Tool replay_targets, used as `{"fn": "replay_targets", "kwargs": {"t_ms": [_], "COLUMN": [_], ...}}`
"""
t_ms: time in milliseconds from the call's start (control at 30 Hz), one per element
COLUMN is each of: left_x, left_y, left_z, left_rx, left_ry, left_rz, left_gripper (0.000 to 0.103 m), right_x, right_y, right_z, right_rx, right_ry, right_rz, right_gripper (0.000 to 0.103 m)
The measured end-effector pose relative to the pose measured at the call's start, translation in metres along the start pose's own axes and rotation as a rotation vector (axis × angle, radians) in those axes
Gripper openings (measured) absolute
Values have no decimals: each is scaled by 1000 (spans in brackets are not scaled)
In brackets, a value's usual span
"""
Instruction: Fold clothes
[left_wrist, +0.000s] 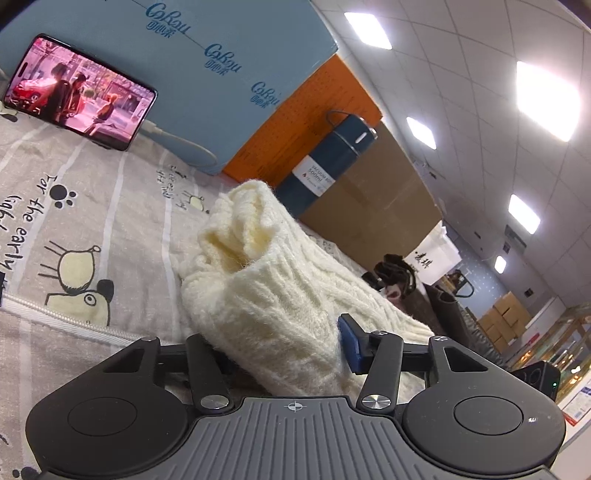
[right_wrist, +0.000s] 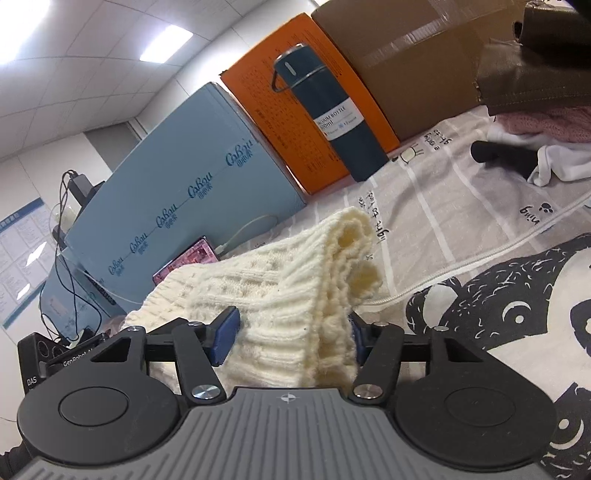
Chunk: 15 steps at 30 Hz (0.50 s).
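We have the left gripper (left_wrist: 288, 350) and right gripper (right_wrist: 291, 336) clamped on the cream sweater (left_wrist: 273, 295). Jaws pinch knit. Next, we should lift both together and fold evenly.

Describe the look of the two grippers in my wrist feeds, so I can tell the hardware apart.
Both look alike: the left gripper and right gripper have a ribbed grey base with a small crosshair mark, two round black discs, black linkage arms with silver screws, and blue pads on the fingers. No hand or sleeve shows. White lettering shows on a black part at the right view's left edge.
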<state>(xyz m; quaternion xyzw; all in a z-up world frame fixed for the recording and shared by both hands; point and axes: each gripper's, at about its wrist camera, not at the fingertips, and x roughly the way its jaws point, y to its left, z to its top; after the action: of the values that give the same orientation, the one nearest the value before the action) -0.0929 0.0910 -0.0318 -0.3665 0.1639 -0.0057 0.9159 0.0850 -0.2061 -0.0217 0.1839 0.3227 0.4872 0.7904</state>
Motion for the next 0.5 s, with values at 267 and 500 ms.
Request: {"fn": "replay_targets", "kwargs": {"t_ms": [267,500], "left_x": [-11,-43], "left_y": [-9,-28], "left_z": [0,3], "left_rx": [46,109], "left_ry": [-61,-113], "left_rz": [-26,-2], "left_gripper": [45,45], "right_x": [-11,-19], "right_y": [4,23], "right_z": [-1,3], "right_rx": [-25,-19], "right_ry": [-75,-93], "right_rz": [78,140], "right_gripper": [44,43]}}
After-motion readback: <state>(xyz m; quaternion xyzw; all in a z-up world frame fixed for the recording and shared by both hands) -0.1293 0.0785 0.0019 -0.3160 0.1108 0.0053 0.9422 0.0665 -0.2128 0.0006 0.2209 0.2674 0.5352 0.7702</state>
